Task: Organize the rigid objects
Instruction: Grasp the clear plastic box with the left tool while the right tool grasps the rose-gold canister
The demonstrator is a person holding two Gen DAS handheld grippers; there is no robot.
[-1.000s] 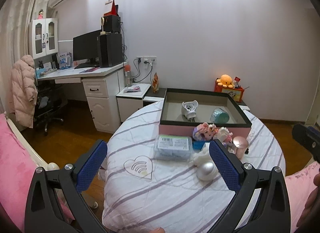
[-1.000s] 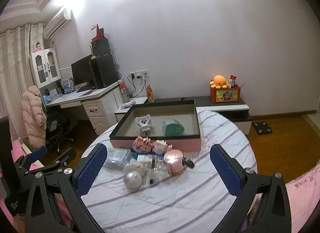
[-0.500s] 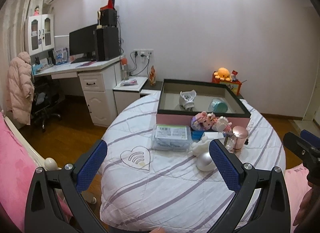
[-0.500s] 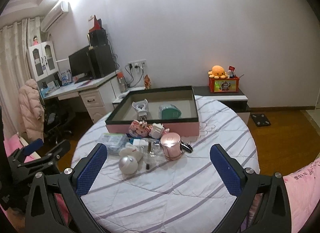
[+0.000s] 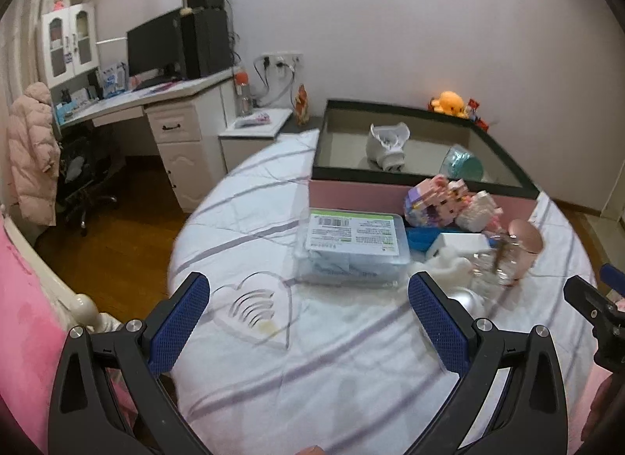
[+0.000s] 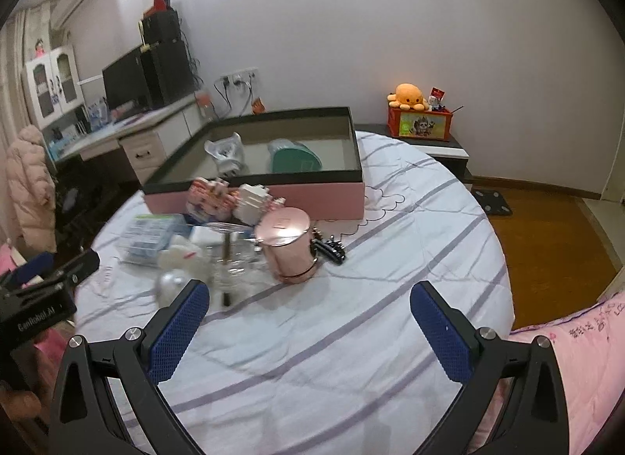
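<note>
The left gripper (image 5: 308, 320) hangs over the near part of the round table (image 5: 351, 377) with its blue-padded fingers (image 5: 179, 322) spread wide and nothing between them; between the two pads lies a bare stretch of striped cloth with a stitched heart, and straight ahead of the gap sits a clear plastic case (image 5: 351, 246) with a printed label; just beyond the right finger a silver dome-shaped object (image 5: 465, 300) peeks out, touching a white fluffy item; further ahead stand toy block figures (image 5: 449, 201) against the pink wall of the open box (image 5: 351, 191), which holds a white plug-like device (image 5: 386, 144) and a teal round container (image 5: 463, 165).

The right gripper (image 6: 310, 318) is likewise wide open and empty, above bare cloth; ahead of its left finger (image 6: 177, 328) stands a clear glass item, blurred; ahead of the gap and a little left stands a rose-gold mug (image 6: 289, 246), upside down, with a small black object (image 6: 332, 249) just beside it on the right; the box lies beyond both.
</note>
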